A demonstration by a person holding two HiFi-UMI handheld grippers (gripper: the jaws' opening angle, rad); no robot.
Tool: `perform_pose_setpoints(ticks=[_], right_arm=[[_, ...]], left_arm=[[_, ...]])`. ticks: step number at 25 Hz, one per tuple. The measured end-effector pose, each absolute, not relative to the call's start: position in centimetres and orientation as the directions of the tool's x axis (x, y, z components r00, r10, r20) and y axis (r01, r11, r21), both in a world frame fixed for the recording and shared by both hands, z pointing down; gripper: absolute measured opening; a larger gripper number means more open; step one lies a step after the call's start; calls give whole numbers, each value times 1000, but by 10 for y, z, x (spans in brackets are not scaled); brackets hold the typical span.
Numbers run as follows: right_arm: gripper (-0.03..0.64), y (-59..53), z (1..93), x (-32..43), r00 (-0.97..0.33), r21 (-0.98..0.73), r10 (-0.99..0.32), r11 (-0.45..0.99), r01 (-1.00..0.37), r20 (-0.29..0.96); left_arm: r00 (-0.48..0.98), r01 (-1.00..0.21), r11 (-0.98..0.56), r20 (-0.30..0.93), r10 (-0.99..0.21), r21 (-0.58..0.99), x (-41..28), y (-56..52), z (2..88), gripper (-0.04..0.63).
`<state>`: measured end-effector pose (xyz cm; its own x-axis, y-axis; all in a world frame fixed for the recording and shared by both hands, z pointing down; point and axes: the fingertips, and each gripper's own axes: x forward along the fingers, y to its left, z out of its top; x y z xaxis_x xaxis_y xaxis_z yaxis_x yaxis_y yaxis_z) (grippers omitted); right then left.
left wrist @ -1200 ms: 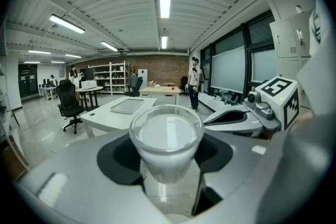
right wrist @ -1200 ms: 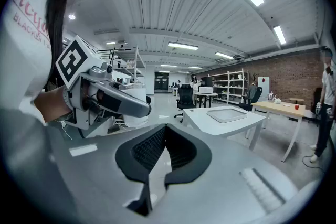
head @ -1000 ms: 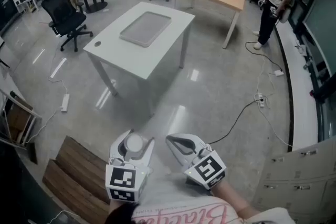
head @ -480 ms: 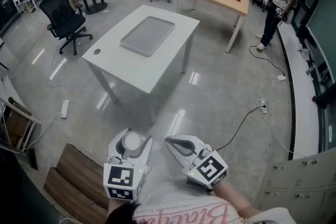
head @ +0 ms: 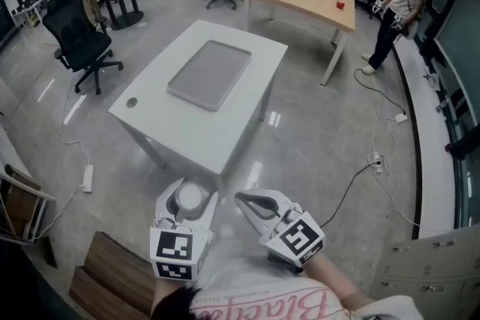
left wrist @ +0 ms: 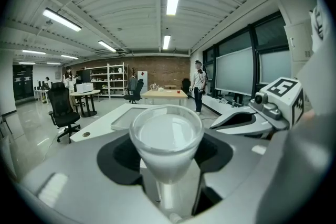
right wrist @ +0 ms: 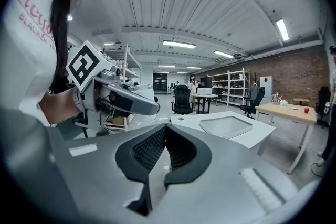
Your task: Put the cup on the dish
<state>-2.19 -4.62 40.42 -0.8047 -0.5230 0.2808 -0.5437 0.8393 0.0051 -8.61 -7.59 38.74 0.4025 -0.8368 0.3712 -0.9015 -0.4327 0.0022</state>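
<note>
Table nearer; cup clamped in left tool.

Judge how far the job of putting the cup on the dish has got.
Done: the cup is picked up, clamped in the left gripper. In hand: it is held over the floor, short of the white table; the right gripper is shut and empty. Left: reach the table and set the cup on the grey dish lying there.
</note>
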Motion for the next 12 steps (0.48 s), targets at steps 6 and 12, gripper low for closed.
perform_pose_setpoints(ticks=[6, 12], right_arm=[[2, -97, 403, -39, -786, 22, -550, 823, -568, 283], [2, -130, 412, -44, -767, 2, -567, 804, -594, 299]], left_arm=[[437, -884, -467, 353, -827, -2, -98, -133, 385, 256], [476, -866, -500, 358, -803, 32, -103, -180, 403, 256]])
